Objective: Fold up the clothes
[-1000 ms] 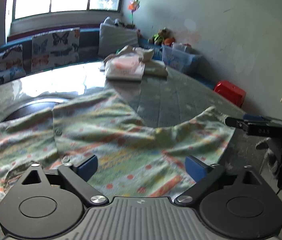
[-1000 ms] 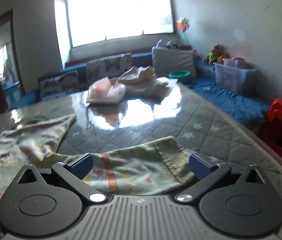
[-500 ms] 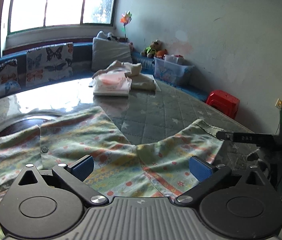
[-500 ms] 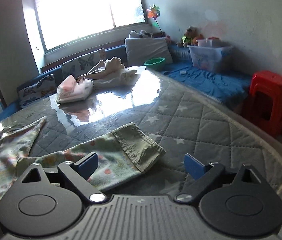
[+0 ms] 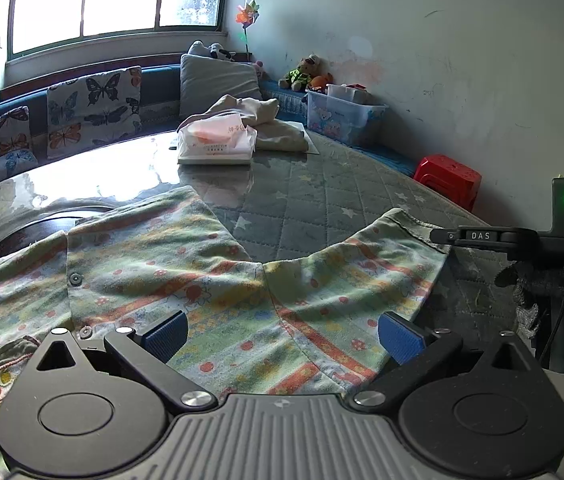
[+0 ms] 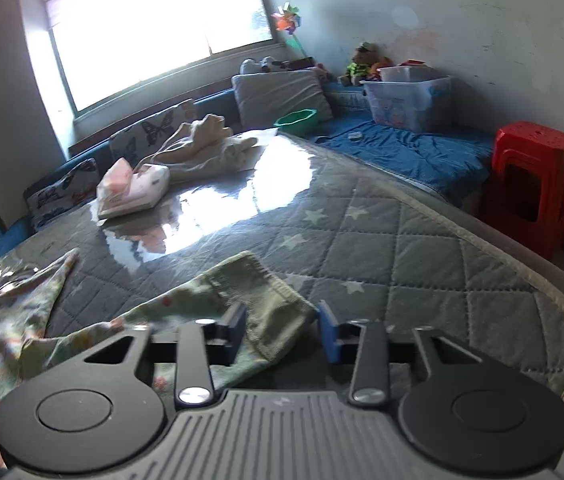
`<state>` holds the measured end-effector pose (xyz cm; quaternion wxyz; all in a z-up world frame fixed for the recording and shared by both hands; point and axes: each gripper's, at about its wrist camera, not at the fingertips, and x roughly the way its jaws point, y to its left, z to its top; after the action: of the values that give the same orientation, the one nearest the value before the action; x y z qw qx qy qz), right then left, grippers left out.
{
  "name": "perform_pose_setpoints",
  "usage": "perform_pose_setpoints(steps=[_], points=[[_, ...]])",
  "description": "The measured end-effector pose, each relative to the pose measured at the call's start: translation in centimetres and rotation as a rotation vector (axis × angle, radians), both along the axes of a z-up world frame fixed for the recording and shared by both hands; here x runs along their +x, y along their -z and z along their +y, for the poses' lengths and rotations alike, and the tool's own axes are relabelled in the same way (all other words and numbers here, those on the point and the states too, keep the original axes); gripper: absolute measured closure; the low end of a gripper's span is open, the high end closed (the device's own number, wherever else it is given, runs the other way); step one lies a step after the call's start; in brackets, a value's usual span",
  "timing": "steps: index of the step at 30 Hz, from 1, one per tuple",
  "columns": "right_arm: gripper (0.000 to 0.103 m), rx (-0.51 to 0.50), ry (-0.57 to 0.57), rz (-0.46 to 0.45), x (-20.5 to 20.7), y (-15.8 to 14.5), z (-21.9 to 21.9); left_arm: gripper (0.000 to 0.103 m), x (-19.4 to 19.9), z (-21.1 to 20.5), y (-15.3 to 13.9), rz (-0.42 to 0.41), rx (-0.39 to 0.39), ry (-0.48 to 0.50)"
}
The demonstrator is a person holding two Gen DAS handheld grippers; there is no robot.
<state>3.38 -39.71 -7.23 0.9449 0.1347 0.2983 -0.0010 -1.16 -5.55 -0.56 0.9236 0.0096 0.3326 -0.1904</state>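
A green shirt (image 5: 186, 272) with orange stripes and small prints lies spread flat on the quilted grey table cover (image 5: 321, 208). My left gripper (image 5: 282, 336) hovers open just above the shirt's body, with the cloth below its blue pads and nothing pinched. The right sleeve stretches out to a ribbed cuff (image 6: 270, 300). My right gripper (image 6: 282, 322) has its jaws closing around that cuff. The cuff lies between the pads, with a sliver of gap at the right pad. In the left wrist view, the right gripper's black finger (image 5: 481, 236) reaches the cuff's edge.
A pink tissue pack (image 5: 216, 144) and a beige cloth pile (image 5: 266, 120) sit at the table's far side. The table's rounded edge (image 6: 561, 304) runs close on the right, with a red stool (image 6: 529, 184) and a plastic bin (image 6: 409, 100) beyond. A gloved hand (image 5: 541, 284) holds the right gripper.
The right gripper came down over the sleeve cuff, rolled a little, and its jaws narrowed from wide open to just around the cuff. The left gripper stayed open and drifted slightly over the shirt.
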Motion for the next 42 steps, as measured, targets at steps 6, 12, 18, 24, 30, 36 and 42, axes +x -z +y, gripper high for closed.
perform_pose_setpoints(steps=[6, 12, 18, 24, 30, 36, 42], points=[[0.094, 0.054, 0.018, 0.006, 0.1, 0.0, -1.0, 0.0, -0.2, -0.2, 0.5, 0.018, 0.015, 0.003], [0.096, 0.115, -0.032, -0.039, -0.6, -2.3, -0.9, 0.0, -0.2, 0.5, 0.7, 0.023, 0.023, -0.015], [0.096, 0.148, -0.194, -0.108, -1.2, -6.8, 2.7, 0.0, -0.5, 2.7, 0.3, 0.012, 0.015, -0.061], [0.098, 0.139, -0.38, -0.145, -1.3, -10.2, 8.6, 0.0, -1.5, 6.6, -0.3, -0.01, -0.01, -0.152], [0.099, 0.133, -0.549, -0.162, -1.3, -12.3, 15.3, 0.0, -2.6, 11.3, -0.8, -0.034, -0.05, -0.258], [0.099, 0.124, -0.696, -0.148, -1.8, -12.9, 22.2, 0.0, -4.1, 15.7, -0.5, -0.038, -0.092, -0.346], [0.099, 0.111, -0.833, -0.095, -2.7, -11.6, 28.2, 0.0, -5.2, 18.7, 0.1, -0.036, -0.121, -0.409]])
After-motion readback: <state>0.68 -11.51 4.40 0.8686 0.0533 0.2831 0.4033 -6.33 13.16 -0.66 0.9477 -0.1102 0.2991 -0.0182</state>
